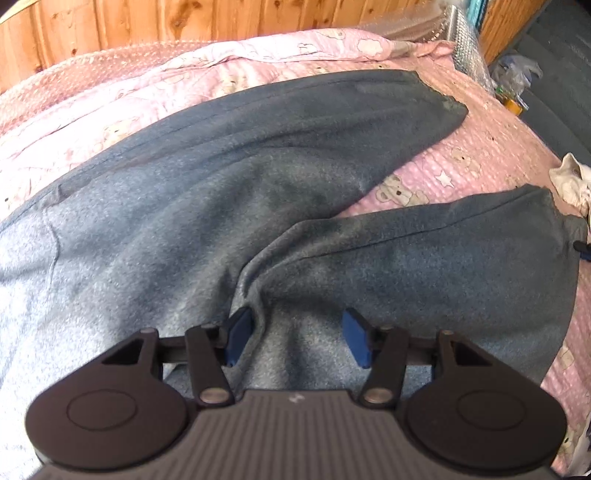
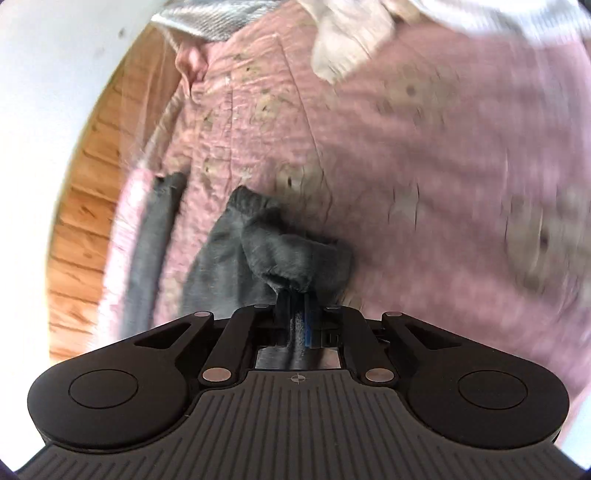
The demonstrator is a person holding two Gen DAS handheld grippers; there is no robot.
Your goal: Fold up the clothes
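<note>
Grey fleece trousers [image 1: 221,192] lie spread on a pink bedcover [image 1: 480,155], both legs running toward the far right. My left gripper [image 1: 297,341] stands open low over the crotch area, its blue pads [image 1: 356,341] apart with a ridge of fabric by the left pad. In the right wrist view, my right gripper [image 2: 295,314] is shut on the cuff end of one trouser leg [image 2: 280,254], the gathered grey fabric bunched just beyond the jaws. The second leg [image 2: 155,236] shows as a dark strip at the left.
A wooden panelled wall [image 1: 184,22] runs behind the bed. A cream cloth [image 1: 572,184] lies at the bed's right edge, seen also as the cream cloth [image 2: 354,48] at the top. Bubble wrap [image 1: 458,40] and clutter sit at the far right corner.
</note>
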